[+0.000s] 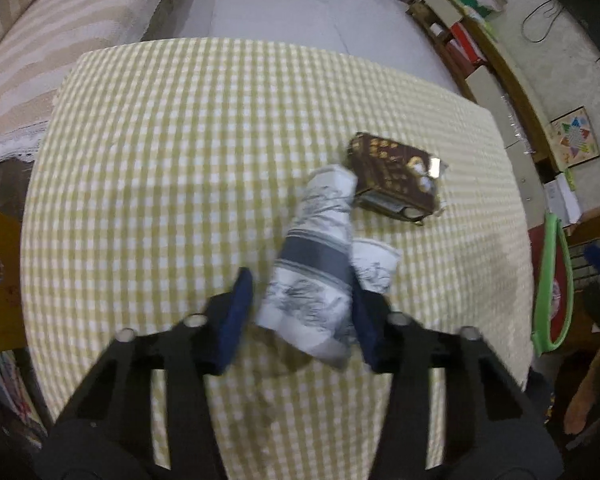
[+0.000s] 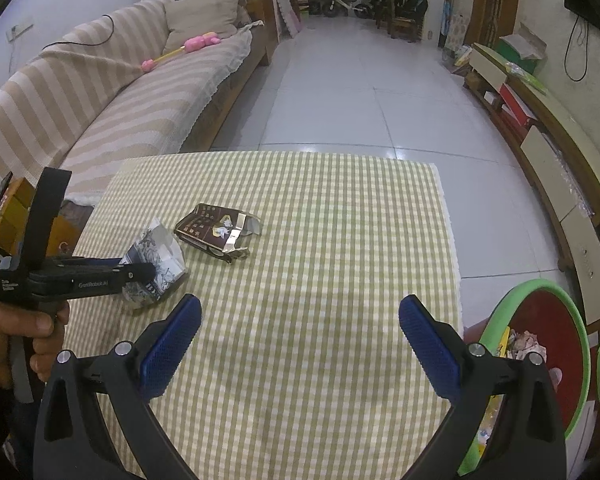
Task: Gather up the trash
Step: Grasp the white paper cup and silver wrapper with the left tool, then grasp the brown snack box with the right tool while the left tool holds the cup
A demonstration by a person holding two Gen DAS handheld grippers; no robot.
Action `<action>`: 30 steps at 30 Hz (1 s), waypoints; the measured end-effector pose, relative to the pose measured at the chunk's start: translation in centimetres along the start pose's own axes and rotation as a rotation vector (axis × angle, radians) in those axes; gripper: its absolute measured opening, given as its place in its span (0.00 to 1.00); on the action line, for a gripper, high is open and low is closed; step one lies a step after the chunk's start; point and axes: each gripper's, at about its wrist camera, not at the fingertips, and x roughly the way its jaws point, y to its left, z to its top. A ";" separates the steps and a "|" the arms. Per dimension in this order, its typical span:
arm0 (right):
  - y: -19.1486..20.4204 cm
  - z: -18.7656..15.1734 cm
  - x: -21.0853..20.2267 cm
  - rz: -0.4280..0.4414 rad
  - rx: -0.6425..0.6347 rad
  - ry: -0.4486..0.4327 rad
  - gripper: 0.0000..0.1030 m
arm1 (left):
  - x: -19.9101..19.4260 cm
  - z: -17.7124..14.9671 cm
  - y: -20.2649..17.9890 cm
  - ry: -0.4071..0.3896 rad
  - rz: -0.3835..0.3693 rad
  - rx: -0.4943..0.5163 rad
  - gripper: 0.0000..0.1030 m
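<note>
Crumpled paper cup (image 1: 316,280), white w/ grey print and a dark band, sits between the blue pads of the left gripper (image 1: 300,312); it touches the right-side pad, while a narrow gap shows at the left-side pad, so can't tell if the jaws are actually clamped on it. Cup runs lengthwise away from the tool, tilted, blurred in the left wrist view. From the right wrist view the same cup (image 2: 156,264) is at the tip of the left gripper (image 2: 140,272), low over the cloth, w/ the person's hand (image 2: 16,332) around the grip.

Just beyond the cup's far end, touching or nearly so in the left wrist view, lies a torn brown snack box (image 1: 396,180) w/ gold print and a foil flap, flat on the yellow-checked tablecloth (image 1: 180,160). Box (image 2: 216,232) is ahead-left of the right gripper (image 2: 300,344).

Right gripper: jaws spread wide, nothing between them, hovering over the cloth (image 2: 320,240) near its near edge. Close to its right side, off the table, a green-rimmed red bin (image 2: 548,344) w/ scraps inside; same bin (image 1: 552,280) is far right of the left tool.

Further out: striped sofa (image 2: 100,100) left, white tiled floor (image 2: 360,80) ahead, low cabinet (image 2: 540,152) right.
</note>
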 end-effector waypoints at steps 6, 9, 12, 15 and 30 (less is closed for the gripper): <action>0.3 -0.1 -0.1 0.001 -0.008 0.004 0.92 | -0.7 -0.6 -0.4 -0.023 0.022 0.024 0.36; 0.8 0.0 -0.1 0.006 -0.015 0.002 0.92 | -1.7 -1.2 0.3 -0.042 0.031 0.025 0.36; 1.5 0.2 0.0 0.014 -0.030 0.002 0.92 | -2.8 -1.7 1.2 -0.064 0.046 0.013 0.36; 2.5 0.4 0.4 0.021 -0.052 0.006 0.92 | -4.1 -2.3 2.1 -0.082 0.057 0.006 0.36; 8.1 2.7 5.9 0.015 -0.227 0.033 0.92 | -11.1 -4.8 4.5 -0.179 0.096 -0.024 0.36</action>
